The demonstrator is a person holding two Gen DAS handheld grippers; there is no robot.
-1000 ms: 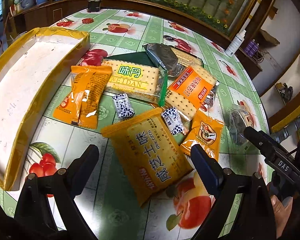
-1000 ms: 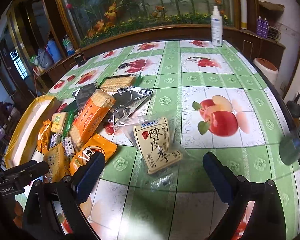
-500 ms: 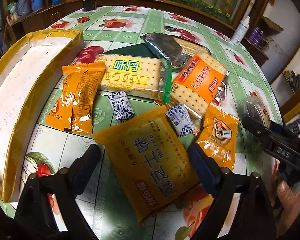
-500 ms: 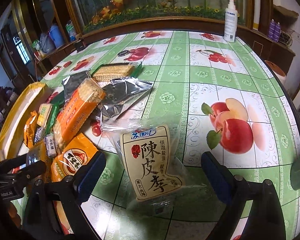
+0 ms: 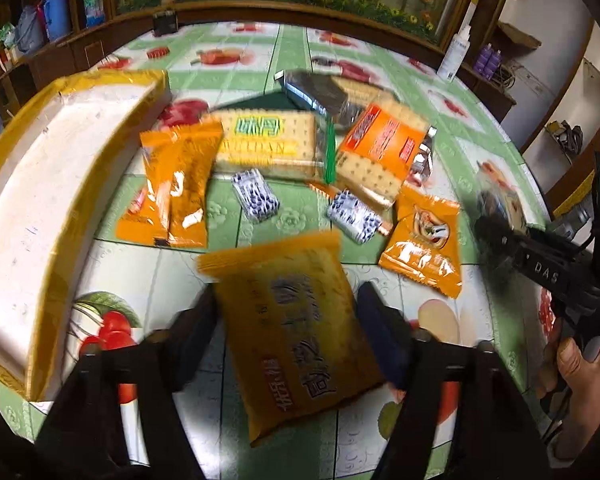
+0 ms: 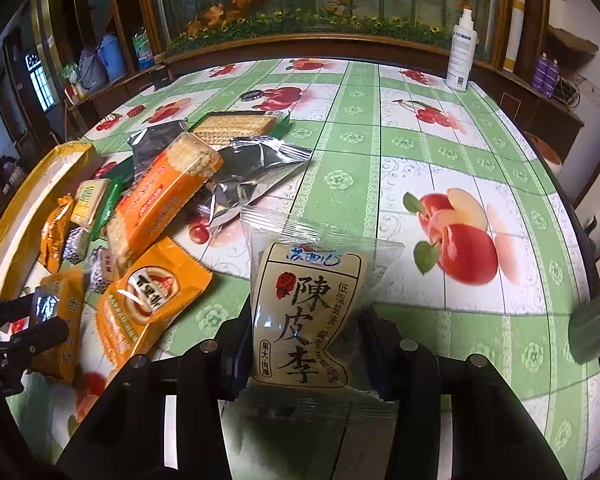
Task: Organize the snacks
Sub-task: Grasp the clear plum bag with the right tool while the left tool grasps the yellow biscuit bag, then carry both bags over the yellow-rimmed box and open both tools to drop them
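Note:
A yellow cracker pack (image 5: 284, 280) lies on the fruit-print tablecloth between the fingers of my left gripper (image 5: 288, 328). The jaws are closing and both pads touch its long sides. A clear plum packet with a beige label (image 6: 300, 292) sits in my right gripper (image 6: 308, 344), whose jaws are closing too; the packet is pinched in at its waist. A long white box with yellow rim (image 5: 40, 200) stands to the left of the snack pile.
The pile holds a Weidan cracker pack (image 5: 268, 136), an orange cracker sleeve (image 5: 380, 148), orange packets (image 5: 176, 184), a small orange packet (image 5: 424, 240), wrapped candies (image 5: 256, 196) and a silver bag (image 6: 252, 168). A spray bottle (image 6: 462, 52) stands at the far edge.
Both grippers' jaws have come in from wide open onto their packs. The yellow pack now lies straighter between the left fingers, and the plum packet has crumpled at its middle.

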